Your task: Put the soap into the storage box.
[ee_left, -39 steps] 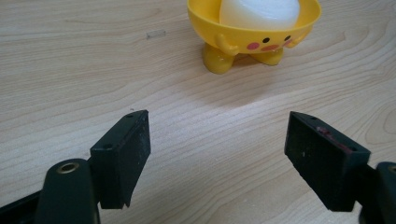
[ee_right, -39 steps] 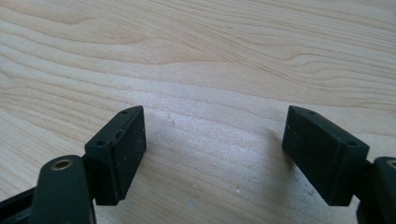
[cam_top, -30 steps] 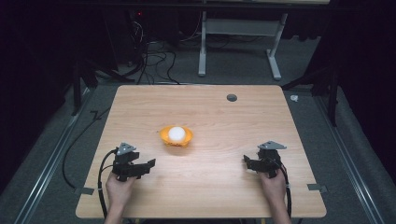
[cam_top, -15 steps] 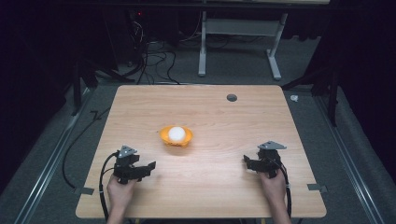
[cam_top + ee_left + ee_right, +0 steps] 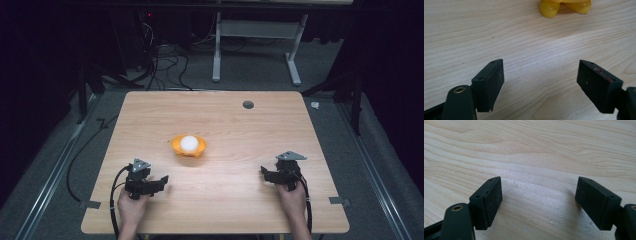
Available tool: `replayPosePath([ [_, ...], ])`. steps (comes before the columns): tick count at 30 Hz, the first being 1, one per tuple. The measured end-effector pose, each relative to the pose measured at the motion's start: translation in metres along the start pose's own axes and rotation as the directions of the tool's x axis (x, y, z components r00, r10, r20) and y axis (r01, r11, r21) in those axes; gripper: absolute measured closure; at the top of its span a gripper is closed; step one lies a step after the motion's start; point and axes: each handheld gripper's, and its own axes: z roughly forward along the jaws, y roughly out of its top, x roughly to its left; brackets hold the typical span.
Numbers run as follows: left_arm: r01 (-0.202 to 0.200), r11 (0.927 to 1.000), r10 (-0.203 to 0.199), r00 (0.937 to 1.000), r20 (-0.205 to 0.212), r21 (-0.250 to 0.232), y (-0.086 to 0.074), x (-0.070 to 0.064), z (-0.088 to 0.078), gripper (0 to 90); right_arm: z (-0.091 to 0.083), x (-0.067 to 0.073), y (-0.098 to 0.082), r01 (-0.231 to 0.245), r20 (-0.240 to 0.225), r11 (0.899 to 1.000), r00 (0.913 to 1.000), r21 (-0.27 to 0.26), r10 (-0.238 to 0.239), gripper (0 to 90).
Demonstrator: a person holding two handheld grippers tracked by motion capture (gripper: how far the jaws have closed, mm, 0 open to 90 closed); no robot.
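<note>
The left tool (image 5: pixel 161 179) has edged slightly toward the orange bowl (image 5: pixel 189 147) and its white ball (image 5: pixel 189 143), jaws parted and empty — as are the right tool's (image 5: pixel 265 174). The bowl sits ahead of both on the counter (image 5: pixel 225 120), untouched — a reach seems imminent.

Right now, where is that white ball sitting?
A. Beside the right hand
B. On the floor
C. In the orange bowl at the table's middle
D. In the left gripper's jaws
C: the white ball rests in the orange bowl mid-table, apart from both grippers.
</note>
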Motion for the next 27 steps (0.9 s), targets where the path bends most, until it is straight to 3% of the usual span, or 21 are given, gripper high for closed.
replayPosePath([
  [9, -0.029, 0.9995, 0.029, 0.9994, -0.017, 0.01, -0.001, -0.006, 0.007, 22.4, 0.0, 0.0, 0.0, 0.001, 0.0, 1.0, 1.0, 0.0, -0.001, 22.6],
  [19, -0.02, 0.9998, 0.02, 0.9997, -0.014, -0.002, -0.002, -0.008, 0.015, 22.5, 0.0, 0.0, 0.0, 0.001, 0.0, 1.0, 1.0, 0.0, -0.001, 22.5],
  [27, -0.05, 0.9986, 0.049, 0.9976, -0.049, -0.019, -0.004, -0.013, 0.018, 21.6, 0.0, 0.0, 0.0, 0.001, 0.0, 1.0, 1.0, 0.0, -0.001, 22.6],
])
